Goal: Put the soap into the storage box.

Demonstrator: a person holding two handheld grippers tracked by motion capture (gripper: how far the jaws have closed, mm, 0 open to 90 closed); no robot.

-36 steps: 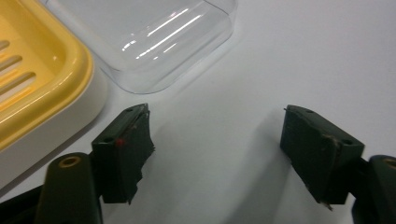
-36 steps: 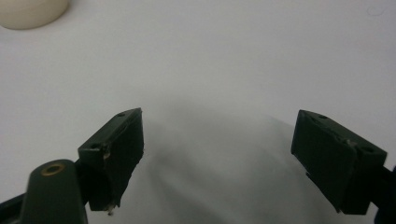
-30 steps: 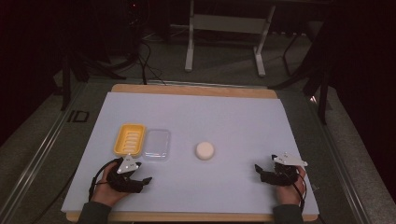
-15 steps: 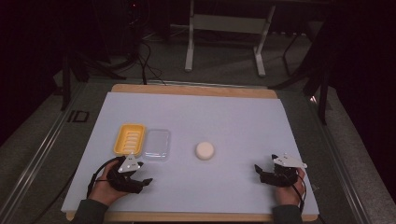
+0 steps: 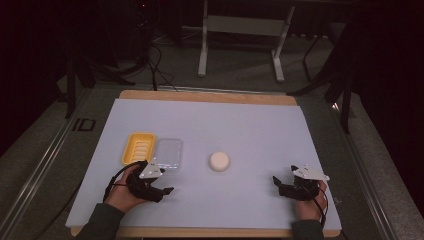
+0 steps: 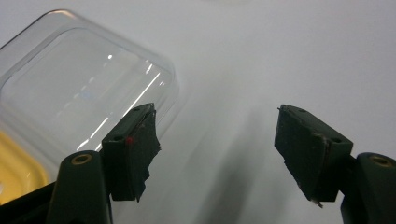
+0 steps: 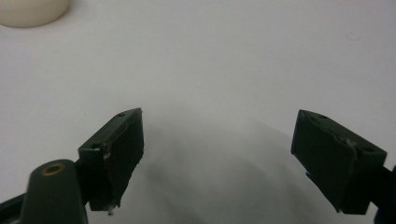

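Dim surroundings, table evenly lit, soft shadows, close views blurry.

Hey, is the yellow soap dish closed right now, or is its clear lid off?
Off. The clear lid lies flat on the white mat, right beside the yellow dish, whose ribbed inside is uncovered. The left gripper hangs open just short of the lid.

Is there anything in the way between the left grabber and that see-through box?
No. The left gripper has only bare white table cover between it and the clear box, which lies just ahead beside one jaw.
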